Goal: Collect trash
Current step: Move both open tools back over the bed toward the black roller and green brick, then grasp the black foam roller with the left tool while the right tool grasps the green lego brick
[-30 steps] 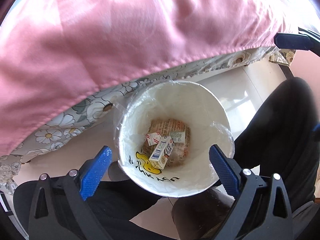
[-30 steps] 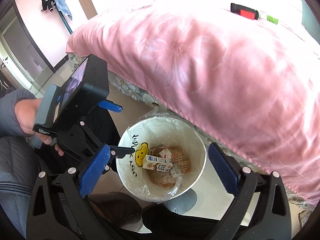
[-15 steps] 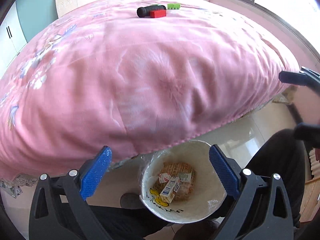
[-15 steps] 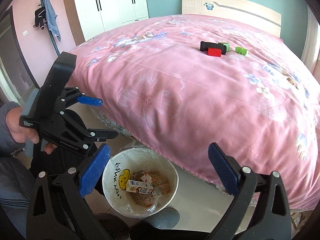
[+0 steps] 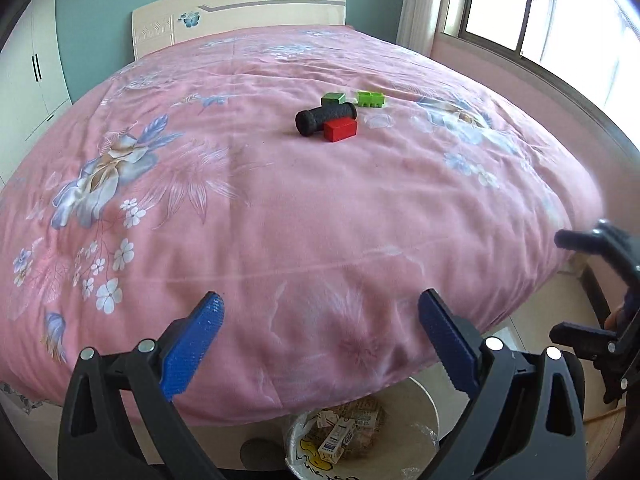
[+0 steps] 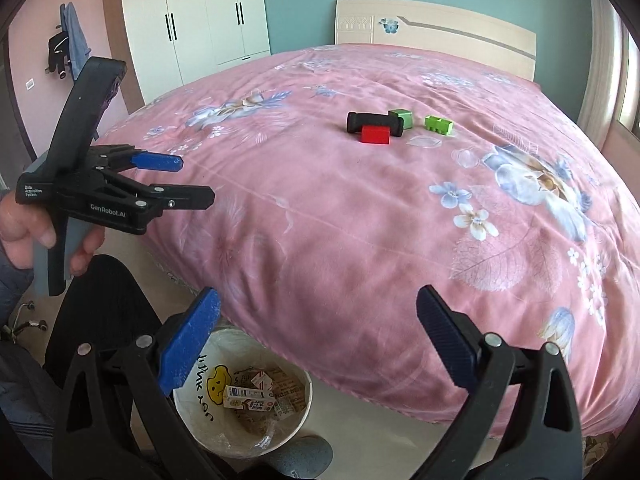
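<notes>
A white trash bin point(image 6: 200, 376) lined with plastic stands on the floor at the bed's foot and holds small cartons point(image 6: 250, 394) and wrappers; it also shows in the left wrist view point(image 5: 424, 404). On the pink bedspread lie a black foam roller point(image 5: 325, 117), a red block point(image 5: 340, 129) and two green blocks point(image 5: 371, 98), also in the right wrist view point(image 6: 374, 122). My left gripper point(image 5: 320, 344) is open and empty above the bed's edge; it also shows in the right wrist view point(image 6: 192, 178). My right gripper point(image 6: 318, 344) is open and empty; it also shows in the left wrist view point(image 5: 560, 288).
The bed point(image 6: 400, 220) fills the middle of both views, headboard point(image 6: 436, 26) at the far end. A white wardrobe point(image 6: 200, 20) stands at the far left, a window point(image 5: 540, 12) at the right. My dark-trousered legs point(image 6: 108, 312) are beside the bin.
Both grippers have tilted up from looking down into the bin to looking across the bed. The bin has dropped to the bottom of both views. Both grippers stayed open.
</notes>
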{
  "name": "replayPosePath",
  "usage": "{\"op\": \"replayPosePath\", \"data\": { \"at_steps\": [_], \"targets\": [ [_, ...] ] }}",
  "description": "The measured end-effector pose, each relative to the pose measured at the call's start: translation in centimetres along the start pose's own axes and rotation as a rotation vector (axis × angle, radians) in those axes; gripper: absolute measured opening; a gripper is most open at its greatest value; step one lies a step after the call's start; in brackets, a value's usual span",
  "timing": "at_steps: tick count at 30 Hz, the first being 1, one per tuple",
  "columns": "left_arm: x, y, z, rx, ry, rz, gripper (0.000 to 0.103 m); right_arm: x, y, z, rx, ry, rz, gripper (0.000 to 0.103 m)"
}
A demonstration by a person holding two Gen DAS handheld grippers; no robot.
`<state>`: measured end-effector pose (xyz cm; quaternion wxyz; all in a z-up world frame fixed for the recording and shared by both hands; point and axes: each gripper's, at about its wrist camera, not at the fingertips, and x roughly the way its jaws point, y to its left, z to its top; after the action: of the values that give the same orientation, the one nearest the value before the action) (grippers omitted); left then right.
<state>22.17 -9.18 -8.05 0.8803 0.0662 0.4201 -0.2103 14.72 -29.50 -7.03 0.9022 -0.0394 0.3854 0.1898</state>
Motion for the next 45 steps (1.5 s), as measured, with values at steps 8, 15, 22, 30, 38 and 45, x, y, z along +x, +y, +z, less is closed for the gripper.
{"op": "replayPosePath", "data": {
  "at_steps": [8,15,22,30,38,45],
  "targets": [
    [2.1,0.0,3.2,0.072,-0.002,-0.051,0.099,0.8,-2.3,1.6,0.000,-0.004,-0.024,0.096],
    [4.9,1.1,6.6,0.149,0.013,-0.026,0.099,2.7,-4.3,3.7,0.014,0.006,-0.062,0.096],
    [6.9,2.0,9.2,0.143,0.005,-0.007,0.099,4.8,-6.6,5.8,0.026,0.015,-0.068,0.096],
    [9.0,1.9,10.7,0.129,0.017,-0.025,0.099,6.7,-8.5,8.0,0.009,0.027,-0.084,0.096],
    [11.3,1.2,12.3,0.139,0.037,-0.080,0.099,8.0,-10.2,9.5,0.004,0.020,-0.100,0.096],
    [13.3,1.3,15.8,0.143,0.046,-0.072,0.099,9.2,-11.3,10.6,-0.004,0.017,-0.102,0.096]
  ]
}}
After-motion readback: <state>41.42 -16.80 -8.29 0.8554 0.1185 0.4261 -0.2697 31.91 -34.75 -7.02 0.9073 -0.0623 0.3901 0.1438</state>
